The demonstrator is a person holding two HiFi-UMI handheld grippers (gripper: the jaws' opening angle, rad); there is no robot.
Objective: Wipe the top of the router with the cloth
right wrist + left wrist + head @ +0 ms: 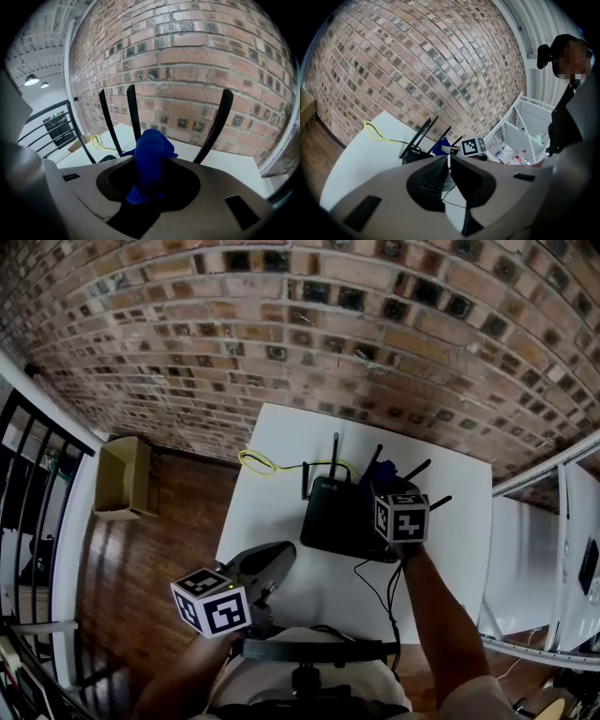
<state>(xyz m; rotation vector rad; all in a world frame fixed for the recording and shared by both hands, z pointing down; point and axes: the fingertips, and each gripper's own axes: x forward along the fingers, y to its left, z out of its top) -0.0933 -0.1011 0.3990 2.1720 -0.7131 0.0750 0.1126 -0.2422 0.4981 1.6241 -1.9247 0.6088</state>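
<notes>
Between your right tool's jaws: blue cloth, clamped.
Router just ahead; your left tool closed, empty.

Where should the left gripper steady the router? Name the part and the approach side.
Probably the flat left edge of the router, coming from the left with the left gripper opened first. The antennas stand along its back, a black cable trails from its near side, and the right gripper holding the cloth is over its right side.
</notes>
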